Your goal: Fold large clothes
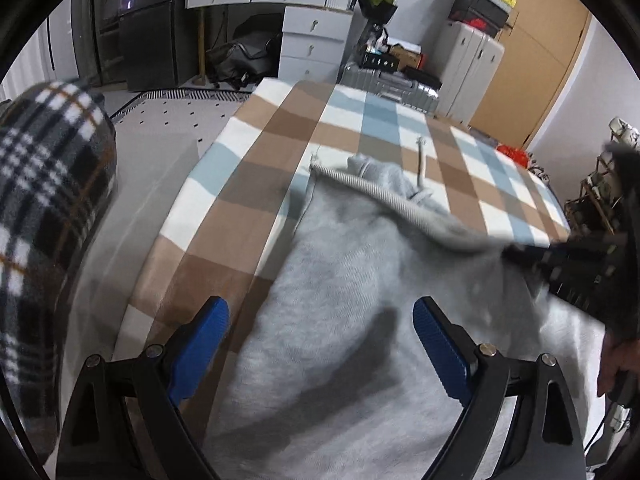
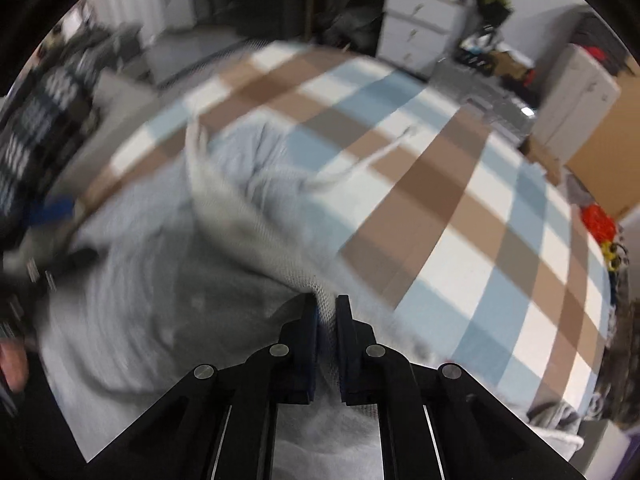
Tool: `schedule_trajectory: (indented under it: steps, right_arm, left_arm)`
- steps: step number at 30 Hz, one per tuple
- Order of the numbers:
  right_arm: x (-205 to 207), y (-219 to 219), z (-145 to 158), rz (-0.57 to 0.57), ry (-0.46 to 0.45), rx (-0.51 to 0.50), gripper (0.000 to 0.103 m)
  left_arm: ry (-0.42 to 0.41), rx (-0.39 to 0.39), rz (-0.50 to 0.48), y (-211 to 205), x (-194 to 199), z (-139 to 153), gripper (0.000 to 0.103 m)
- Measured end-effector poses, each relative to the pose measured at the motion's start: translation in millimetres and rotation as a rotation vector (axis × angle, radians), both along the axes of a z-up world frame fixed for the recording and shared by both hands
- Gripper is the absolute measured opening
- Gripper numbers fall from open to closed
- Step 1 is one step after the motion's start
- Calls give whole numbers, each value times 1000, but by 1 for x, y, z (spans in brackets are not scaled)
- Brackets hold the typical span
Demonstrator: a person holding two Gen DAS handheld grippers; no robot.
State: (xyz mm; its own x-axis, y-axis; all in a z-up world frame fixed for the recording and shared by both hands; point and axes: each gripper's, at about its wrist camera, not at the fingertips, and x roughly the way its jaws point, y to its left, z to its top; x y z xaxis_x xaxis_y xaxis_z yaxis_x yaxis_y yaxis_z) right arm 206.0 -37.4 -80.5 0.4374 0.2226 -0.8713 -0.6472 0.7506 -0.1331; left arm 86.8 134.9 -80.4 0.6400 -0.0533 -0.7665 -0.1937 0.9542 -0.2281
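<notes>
On the checked bed cover of brown, white and pale blue squares [image 1: 372, 128], toward its near edge, lies the grey fleece sweatshirt with a ribbed hem band [image 1: 340, 280], spread loosely with its ribbed band [image 1: 384, 192] running across the middle of the bed and a pale drawstring [image 2: 360, 164] trailing onto the checks. My right gripper [image 2: 326, 312] is clamped on a fold of the ribbed band, the cloth pinched tight between its dark fingers [image 2: 310, 320]. My left gripper [image 1: 320, 344] hovers above the body of the garment with its blue pads [image 1: 200, 344] wide apart and nothing between them.

I judge the fabric soft, thick and limp: it will sag and drag instead of holding a line, and a single layer may slip out of a pinch. The ribbed band is firmer and denser, so it is the better place to grip, and I would want the left pads on the same band farther toward the left edge of the bed, so that both corners lift together.

The sweatshirt looks rumpled near the band, smoother toward me, light grey with a brushed nap. The right wrist view is blurred, so finer creases I cannot tell.
</notes>
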Motion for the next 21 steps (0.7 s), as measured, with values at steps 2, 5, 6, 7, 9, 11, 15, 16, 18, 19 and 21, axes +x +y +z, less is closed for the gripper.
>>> schedule_trajectory:
  steps: [2, 5, 6, 7, 9, 11, 15, 16, 18, 19, 21]
  right_arm:
    - [5, 5, 10, -21, -33, 38, 7]
    - [18, 10, 14, -81, -63, 41, 8]
    - [24, 11, 10, -105, -48, 35, 8]
    - [30, 11, 3, -129, -28, 20, 8]
    - [47, 8, -11, -213, -67, -67, 9]
    - [56, -1, -16, -269, -85, -106, 16]
    - [57, -24, 1, -280, -44, 34, 32]
    - [51, -25, 11, -251, -51, 62, 50]
    - [38, -23, 26, -178, -73, 97, 69]
    - [30, -23, 34, -140, -97, 106, 77]
    - [19, -21, 40, -77, -91, 105, 91]
  left_arm:
    - [10, -7, 0, 1, 0, -2, 91]
    - [11, 22, 5, -1, 0, -1, 91]
    - [12, 31, 5, -2, 0, -1, 91]
    - [16, 39, 5, -3, 0, -2, 91]
    - [21, 45, -1, -3, -1, -3, 91]
    - [27, 53, 2, -3, 0, -4, 91]
    - [38, 49, 14, 2, 0, -5, 91]
    - [38, 43, 15, 2, 0, -5, 91]
    - [38, 43, 18, 1, -1, -4, 91]
    - [39, 47, 16, 0, -1, -4, 91]
    - [40, 52, 6, -2, -2, -4, 91]
